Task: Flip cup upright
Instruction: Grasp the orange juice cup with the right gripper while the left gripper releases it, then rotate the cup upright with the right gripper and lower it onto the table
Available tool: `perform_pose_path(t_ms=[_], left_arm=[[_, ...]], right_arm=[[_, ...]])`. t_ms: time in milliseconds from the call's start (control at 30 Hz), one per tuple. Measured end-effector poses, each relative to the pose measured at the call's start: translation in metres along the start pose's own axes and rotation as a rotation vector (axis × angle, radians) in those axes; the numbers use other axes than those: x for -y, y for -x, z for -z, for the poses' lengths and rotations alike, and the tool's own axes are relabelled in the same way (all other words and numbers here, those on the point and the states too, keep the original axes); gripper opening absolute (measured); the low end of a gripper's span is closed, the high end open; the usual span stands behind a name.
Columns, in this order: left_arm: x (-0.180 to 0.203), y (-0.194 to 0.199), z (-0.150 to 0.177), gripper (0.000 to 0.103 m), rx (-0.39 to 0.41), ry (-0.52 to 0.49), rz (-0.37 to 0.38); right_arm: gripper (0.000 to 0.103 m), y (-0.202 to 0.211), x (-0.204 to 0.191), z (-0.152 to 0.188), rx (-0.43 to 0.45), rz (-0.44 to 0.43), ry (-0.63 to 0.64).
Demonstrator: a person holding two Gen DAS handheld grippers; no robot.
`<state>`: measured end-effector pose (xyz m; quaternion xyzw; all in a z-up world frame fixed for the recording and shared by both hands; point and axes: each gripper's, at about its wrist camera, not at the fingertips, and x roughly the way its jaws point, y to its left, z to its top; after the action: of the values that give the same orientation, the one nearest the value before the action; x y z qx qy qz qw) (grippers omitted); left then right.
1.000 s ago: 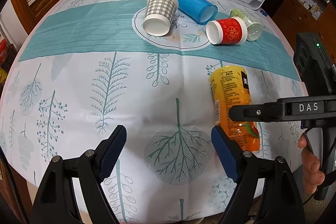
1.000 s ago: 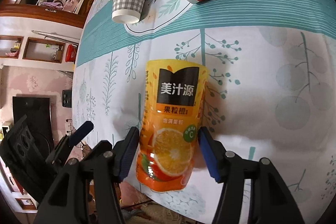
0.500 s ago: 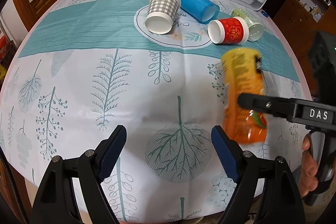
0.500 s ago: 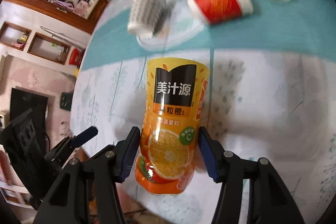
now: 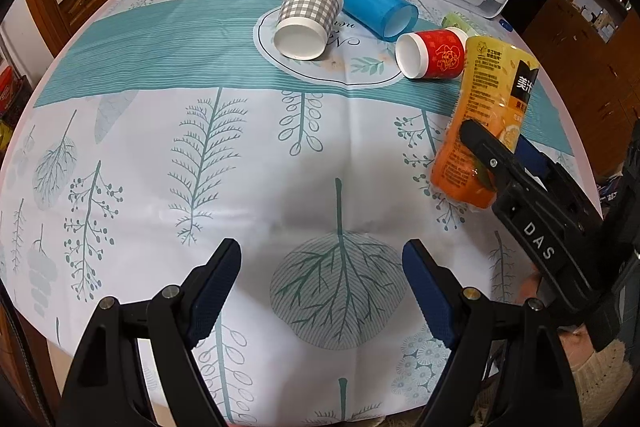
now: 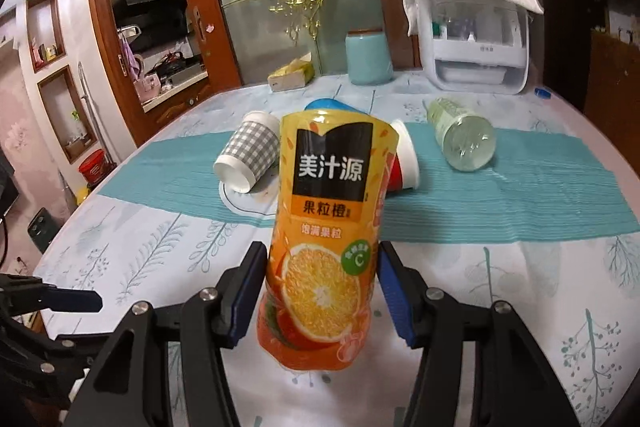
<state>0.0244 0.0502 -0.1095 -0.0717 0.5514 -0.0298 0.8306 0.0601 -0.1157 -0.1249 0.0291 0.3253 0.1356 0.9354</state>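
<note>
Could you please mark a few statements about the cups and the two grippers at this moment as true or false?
1. The right gripper is shut on the orange cup. True.
2. The left gripper holds the red cup. False: it is open with nothing between its fingers.
3. The grey checked cup lies on its side. True.
4. The blue cup stands upright. False: it lies on its side by the checked cup.
5. The orange cup lies flat on the tablecloth. False: it is tipped up, nearly upright.
</note>
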Motion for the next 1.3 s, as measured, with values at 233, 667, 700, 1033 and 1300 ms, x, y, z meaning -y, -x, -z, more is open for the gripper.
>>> perform_pose_path(t_ms=[233,667,700,1033,1300], left_arm=[[-0.003,0.001,-0.001,0.082,0.008,0.013,0.008],[0.006,0.008,0.003,0.082,0.026,-0.015,0.012],[0.007,0.009,0.003,0.082,0.031,-0.017,0.009],[0.009,0.012,0.004,0.082,0.04,-0.029,0.008],[0.01,0.014,0.005,0.082,0.048,-0.033,0.006]], right_arm=[[0.057,0.015,-0.008,0.008,-0.01,0.009,0.053],[0.06,0.036,-0.036,0.04,-0.003,0.073,0.268],[0.06,0.037,-0.038,0.041,-0.004,0.075,0.281],[0.06,0.045,-0.039,0.04,-0.002,0.041,0.287],[0.079,0.056,-0.041,0.043,0.047,0.041,0.313]])
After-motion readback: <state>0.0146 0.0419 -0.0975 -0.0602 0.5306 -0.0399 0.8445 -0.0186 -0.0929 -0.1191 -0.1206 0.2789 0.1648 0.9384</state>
